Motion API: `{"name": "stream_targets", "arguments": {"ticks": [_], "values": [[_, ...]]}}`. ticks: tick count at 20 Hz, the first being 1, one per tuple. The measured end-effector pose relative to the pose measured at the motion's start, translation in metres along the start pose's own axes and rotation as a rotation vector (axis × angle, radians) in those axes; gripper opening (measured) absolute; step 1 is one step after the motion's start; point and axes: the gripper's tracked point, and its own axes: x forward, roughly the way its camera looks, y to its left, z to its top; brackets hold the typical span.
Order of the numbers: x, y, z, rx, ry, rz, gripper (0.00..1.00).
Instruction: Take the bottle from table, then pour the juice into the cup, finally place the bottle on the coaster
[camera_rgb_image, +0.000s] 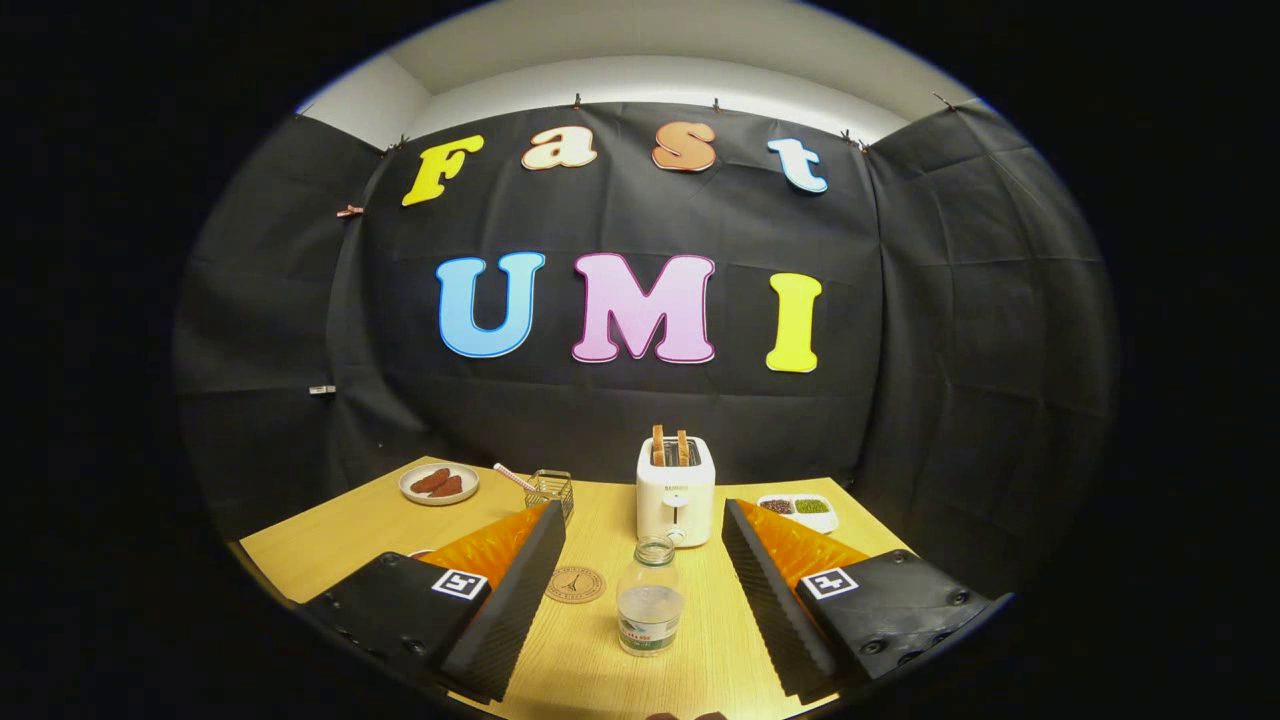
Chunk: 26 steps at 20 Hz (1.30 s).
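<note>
A small clear bottle with no cap stands upright on the wooden table, holding some clear liquid and wearing a label near its base. It sits between my two fingers, touched by neither. My gripper is open wide, its fingers on either side of the bottle. A round brown coaster lies flat just left of the bottle, beside my left finger. A bit of something red-rimmed peeks out behind the left finger; I cannot tell what it is.
A white toaster with two slices of toast stands just beyond the bottle. A small wire basket and a plate with brown food sit at the back left. A white two-part dish of seeds sits at the back right.
</note>
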Motion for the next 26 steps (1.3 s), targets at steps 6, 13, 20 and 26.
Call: {"name": "stream_targets", "arguments": {"ticks": [6,13,20,26], "values": [[0.018,0.000,-0.029,-0.066,0.053,0.029,0.98],[0.039,0.012,-0.064,-0.077,0.088,0.061,0.98],[0.062,-0.004,-0.099,-0.041,0.122,0.018,0.98],[0.069,-0.006,-0.127,0.014,0.163,0.001,0.98]]}}
